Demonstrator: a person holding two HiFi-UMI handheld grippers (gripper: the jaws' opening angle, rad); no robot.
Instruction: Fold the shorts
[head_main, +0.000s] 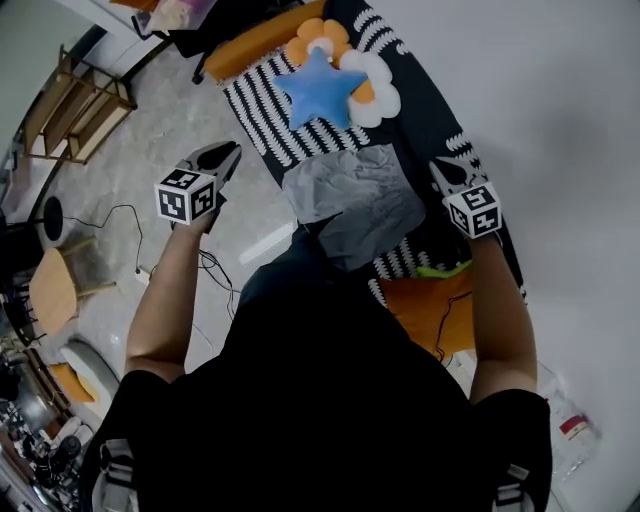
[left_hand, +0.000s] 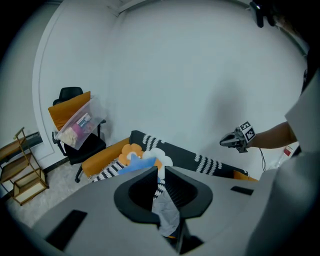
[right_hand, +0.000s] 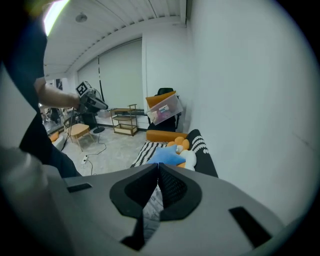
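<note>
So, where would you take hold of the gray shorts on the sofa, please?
Probably its side edges: the left gripper on the left edge of the gray shorts, the right gripper on the right, each coming down from above. They lie flat on the striped cover, so only edges offer cloth to pinch.

A white wall (head_main: 580, 120) backs the striped sofa (head_main: 262, 112); a wooden rack (head_main: 85, 105) stands on grey floor (head_main: 160, 140).

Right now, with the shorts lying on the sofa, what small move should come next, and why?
Probably open both grippers wider above the shorts. They lie loose on the sofa, held by neither: the right gripper is shut on nothing, and the left gripper, jaws barely apart, hangs beside the sofa over the floor.
</note>
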